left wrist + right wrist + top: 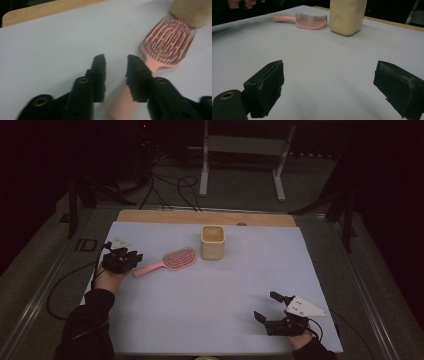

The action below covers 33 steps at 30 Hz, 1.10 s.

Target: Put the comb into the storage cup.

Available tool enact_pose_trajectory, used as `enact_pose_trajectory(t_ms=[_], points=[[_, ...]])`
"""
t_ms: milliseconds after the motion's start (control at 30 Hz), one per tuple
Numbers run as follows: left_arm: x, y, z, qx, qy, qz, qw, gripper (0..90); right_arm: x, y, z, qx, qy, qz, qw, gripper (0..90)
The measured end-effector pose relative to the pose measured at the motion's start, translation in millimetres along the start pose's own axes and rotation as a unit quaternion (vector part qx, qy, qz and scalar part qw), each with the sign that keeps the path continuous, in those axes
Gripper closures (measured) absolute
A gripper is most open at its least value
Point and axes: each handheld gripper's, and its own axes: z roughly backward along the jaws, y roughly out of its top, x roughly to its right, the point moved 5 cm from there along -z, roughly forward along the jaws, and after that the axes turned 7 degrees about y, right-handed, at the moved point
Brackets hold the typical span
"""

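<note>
The pink hairbrush [167, 260] lies bristles-up on the tabletop [215, 310], its head just beside the cream cup [212, 242]. The left gripper [115, 65] straddles the handle — fingers narrowly apart, not yet pressing. The right gripper [329, 85] hovers well away, fingers wide apart.

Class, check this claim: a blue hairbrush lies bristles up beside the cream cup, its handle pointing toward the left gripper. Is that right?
One detail is wrong: the hairbrush is pink, not blue, as the high view shows. It does lie bristles up beside the cream cup, handle toward the left gripper.
</note>
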Motion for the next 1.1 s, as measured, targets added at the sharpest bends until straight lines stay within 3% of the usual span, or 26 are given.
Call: enact_pose_trajectory(t_ms=[200, 367, 533, 633, 867, 933, 1100], points=[[0.4, -4.6, -8.7, -0.018, 0.000, -0.004, 0.9998, 77.8, -0.2, 0.2, 0.6, 0.000, 0.000, 0.000, 1.0000, 9.1], [0.7, -8.2, -15.4, -0.031, -0.001, -0.008, 0.9995, 89.3, 0.3, -0.3, 0.0, -0.001, 0.000, -0.002, 1.0000, 9.1], [-0.4, -11.6, -22.9, -0.044, 0.001, -0.014, 0.9989, 90.0, 0.7, -0.9, 0.1, -0.003, 0.000, -0.003, 1.0000, 9.1], [0.0, -13.3, -27.4, -0.057, 0.004, -0.031, 0.9979, 90.0, 1.1, -0.8, -0.1, -0.001, 0.001, -0.003, 1.0000, 9.1], [4.6, -15.6, -36.6, -0.069, 0.001, -0.037, 0.9969, 90.0, 1.5, -1.4, -0.1, -0.002, 0.003, -0.006, 1.0000, 9.1], [6.2, -18.0, -39.3, -0.078, 0.005, -0.048, 0.9958, 90.0, 1.4, -1.5, 0.1, -0.004, 0.001, -0.005, 1.0000, 9.1], [7.6, -20.3, -37.9, -0.082, -0.003, -0.045, 0.9956, 90.0, 1.6, -1.6, 0.4, -0.003, 0.002, -0.005, 1.0000, 9.1]])
